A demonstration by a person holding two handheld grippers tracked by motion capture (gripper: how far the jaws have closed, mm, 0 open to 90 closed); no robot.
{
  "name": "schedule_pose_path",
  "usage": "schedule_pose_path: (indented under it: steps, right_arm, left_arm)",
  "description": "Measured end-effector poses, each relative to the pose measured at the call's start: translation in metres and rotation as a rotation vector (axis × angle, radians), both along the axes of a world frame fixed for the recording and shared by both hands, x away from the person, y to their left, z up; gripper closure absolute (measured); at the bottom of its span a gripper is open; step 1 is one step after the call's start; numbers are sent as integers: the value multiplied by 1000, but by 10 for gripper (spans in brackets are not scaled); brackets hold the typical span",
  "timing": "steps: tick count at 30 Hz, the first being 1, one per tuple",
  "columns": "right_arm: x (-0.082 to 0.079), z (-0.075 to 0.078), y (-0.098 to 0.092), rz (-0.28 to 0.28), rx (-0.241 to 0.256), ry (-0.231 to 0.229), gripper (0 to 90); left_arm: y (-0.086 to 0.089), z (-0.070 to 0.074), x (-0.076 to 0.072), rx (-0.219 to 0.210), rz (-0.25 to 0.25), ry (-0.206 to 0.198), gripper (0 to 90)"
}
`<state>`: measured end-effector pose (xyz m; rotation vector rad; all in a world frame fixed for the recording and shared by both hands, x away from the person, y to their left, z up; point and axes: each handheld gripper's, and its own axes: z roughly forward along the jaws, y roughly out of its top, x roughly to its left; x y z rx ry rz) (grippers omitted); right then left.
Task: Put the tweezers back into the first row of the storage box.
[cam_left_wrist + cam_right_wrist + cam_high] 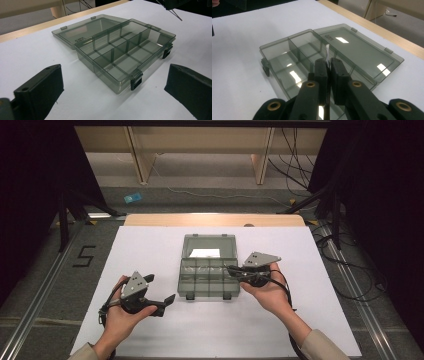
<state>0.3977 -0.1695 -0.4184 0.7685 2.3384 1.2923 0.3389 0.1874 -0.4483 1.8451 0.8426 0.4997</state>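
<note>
Compartment box point(208, 270) sat near the middle of the white desk point(150, 330), lid point(208, 246) swung fully back and lying flat on the far side. Smoky transparent plastic; two dark latches on the near front wall. In the left tool view the dividers point(117, 47) were clear and every cell that could be seen held nothing.

Right tool point(328, 65): jaws pressed nearly together, pinching a thin, pale, flat piece point(327, 53) that stood up edgewise from the tips. It was too slim to identify with confidence; possibly a divider insert or a small slip. In the high view this tool point(231, 268) was at the box's right edge, tips reaching over the right-hand cells. The piece was above the tray, not yet seated in it as far as could be told.

Left tool point(170, 298): jaws spread wide, holding nothing, resting low over the desk just left of the box's near-left corner, apart from it. In its own view the two black jaws framed the box with open desk between.

Step in hand, as judged: placing the thin piece into the tray with the right tool, the left standing by.

Next move, as judged: lower the piece in line with the chosen cell or slot, keeping it upright, then ease the jaws apart only once it is supported. The light box may slide if nudged; the left tool may need to brace the near-left wall.
</note>
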Motion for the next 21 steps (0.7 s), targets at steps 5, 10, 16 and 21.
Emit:
schedule_pose_path:
  steps: [5,10,16,21]
  right_arm:
    - [4,0,1,-4,-3,3,849]
    - [9,0,3,-5,-6,4,849]
    - [15,-1,5,-17,-8,1,849]
    - [21,-3,6,-22,-5,-7,849]
  left_arm:
    - [0,0,0,3,-1,1,9]
    - [0,-1,0,-3,-5,6,11]
    - [0,-1,0,3,-4,3,15]
    - [0,-1,0,3,-5,4,16]
